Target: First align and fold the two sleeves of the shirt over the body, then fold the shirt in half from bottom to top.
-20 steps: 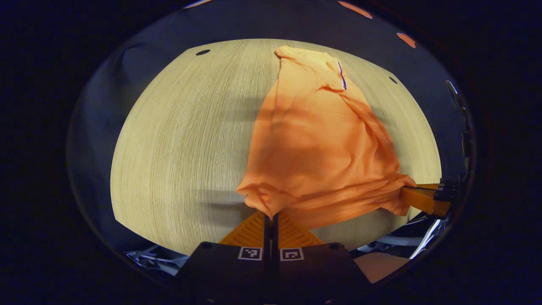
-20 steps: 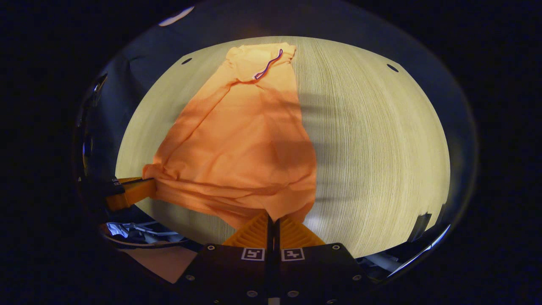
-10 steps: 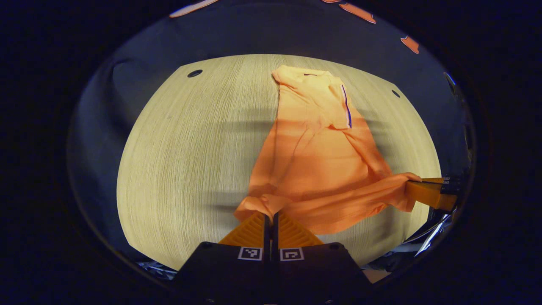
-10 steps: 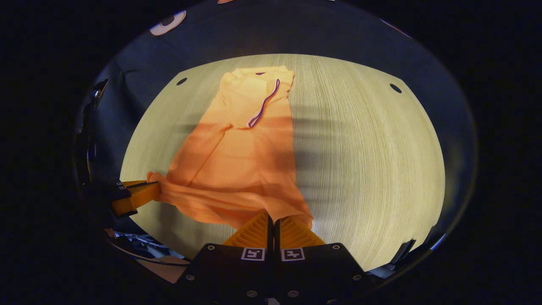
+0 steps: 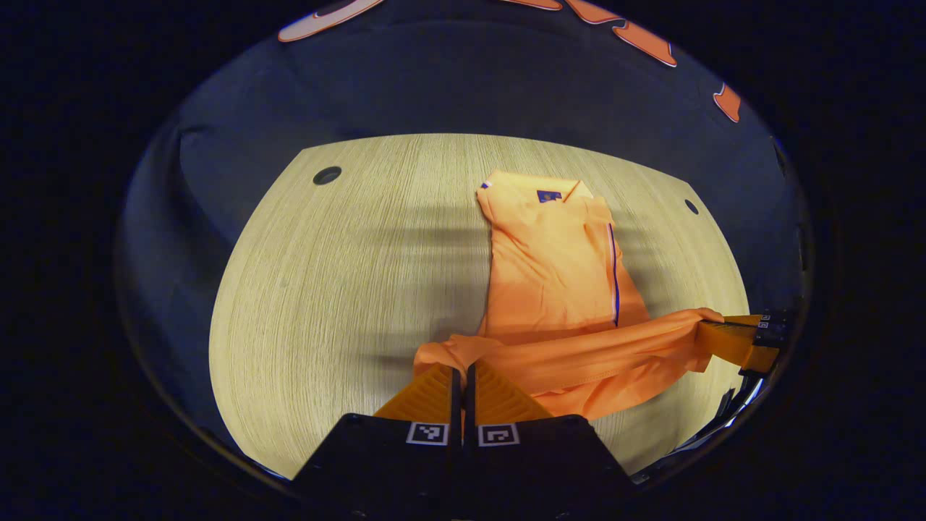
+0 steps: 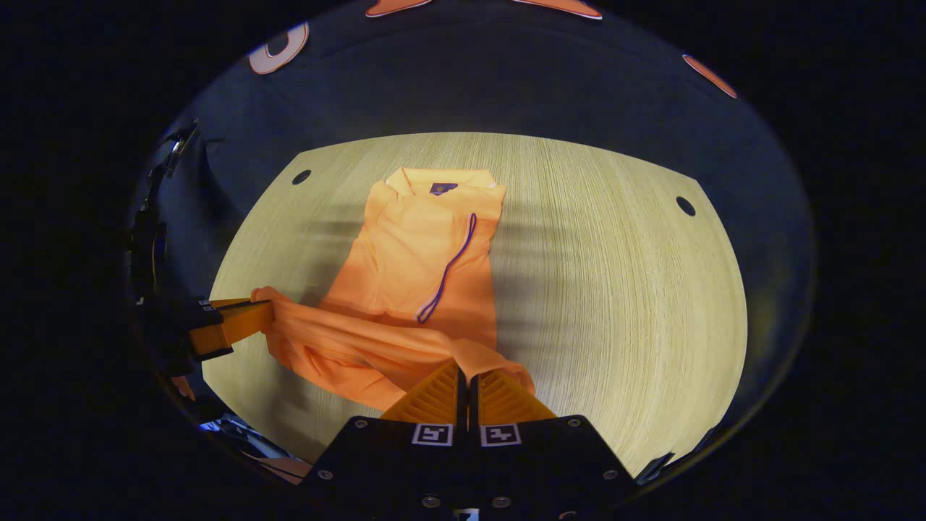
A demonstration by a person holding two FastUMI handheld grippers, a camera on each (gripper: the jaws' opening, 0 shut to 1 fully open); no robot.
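I'm looking along my left gripper [image 5: 461,367] and its fingers are pressed right together, with a bunch of the shirt [image 5: 561,282] pinched between them at the hem corner. Same on my right gripper [image 6: 466,365]: fingers closed tight, fabric caught between them. In the left gripper view the right gripper sits at the far right edge, clamped on the other hem corner, and in the right gripper view I see the left gripper at the far left edge with cloth running into it.

The shirt is orange and lies on the table [image 5: 340,289], collar [image 6: 443,181] at the far end, flat on the wood. A dark trim line [image 6: 445,271] runs down the body where a sleeve is folded over. The hem [image 5: 579,354] is lifted off the table and stretched as a taut band between my two grippers, hanging above the lower body of the shirt. Below that band some cloth sags and folds loosely. The table has small dark holes [image 5: 327,175] near its far corners.
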